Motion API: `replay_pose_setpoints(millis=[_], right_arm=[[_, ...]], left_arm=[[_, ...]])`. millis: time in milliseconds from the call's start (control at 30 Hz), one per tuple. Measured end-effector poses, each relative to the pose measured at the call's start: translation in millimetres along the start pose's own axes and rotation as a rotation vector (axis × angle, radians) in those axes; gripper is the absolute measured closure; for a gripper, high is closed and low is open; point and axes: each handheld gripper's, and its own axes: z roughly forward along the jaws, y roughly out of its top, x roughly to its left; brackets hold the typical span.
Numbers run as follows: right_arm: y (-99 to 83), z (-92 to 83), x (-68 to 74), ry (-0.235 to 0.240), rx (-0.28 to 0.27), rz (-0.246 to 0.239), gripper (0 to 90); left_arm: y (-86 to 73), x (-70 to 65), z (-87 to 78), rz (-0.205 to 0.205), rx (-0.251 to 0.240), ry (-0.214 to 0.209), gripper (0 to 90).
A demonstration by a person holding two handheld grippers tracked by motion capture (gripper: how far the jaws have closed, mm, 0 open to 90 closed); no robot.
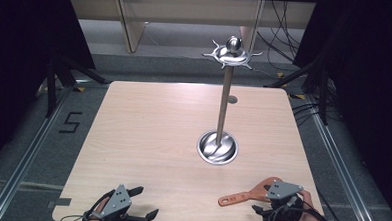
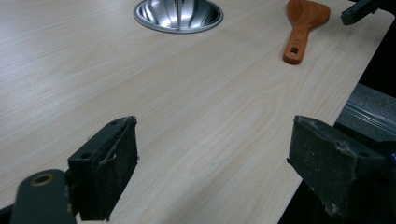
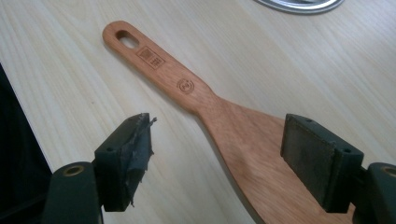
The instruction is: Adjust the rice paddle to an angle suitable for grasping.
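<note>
Right gripper (image 3: 217, 154) fingers astride spatula (image 3: 205, 100) blade; handle points away.

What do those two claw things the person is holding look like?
Both the left gripper and the right gripper are black, each topped with a grey three-cornered plate. Their jaws end in flat, worn black pads. A black cable trails from each.

Orange-brown spatula (image 3: 224, 121) — pale wood table (image 1: 148, 133)

A tall metal utensil stand (image 1: 224, 99) rises upright from its round steel base (image 1: 217, 148), right of the middle of the wooden table (image 1: 148, 133). Its hook-ringed top (image 1: 232, 54) carries a ball knob. Black cables (image 1: 282, 39) lie on the floor beyond the stand.
</note>
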Motion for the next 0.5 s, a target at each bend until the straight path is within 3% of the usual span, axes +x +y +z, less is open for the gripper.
replay_pose_setpoints(millis=[67,367,400,500], right_arm=[[2.9,3.4,2.6,-0.002,-0.020,-0.002,25.7],[12.4,10.4,5.9,0.016,-0.004,-0.035,26.3],[13.9,12.0,6.8,0.025,0.002,-0.048,30.6],[16.5,13.7,8.2,0.032,0.001,-0.048,30.4]], left_arm=[[0.3,-0.3,-0.2,0.008,-0.001,0.001,14.9],[0.2,-0.8,-0.3,-0.004,-0.002,0.001,14.9],[0.8,0.6,-0.4,0.026,0.001,-0.001,14.9],[1.2,1.0,-0.8,0.031,0.006,0.001,14.9]])
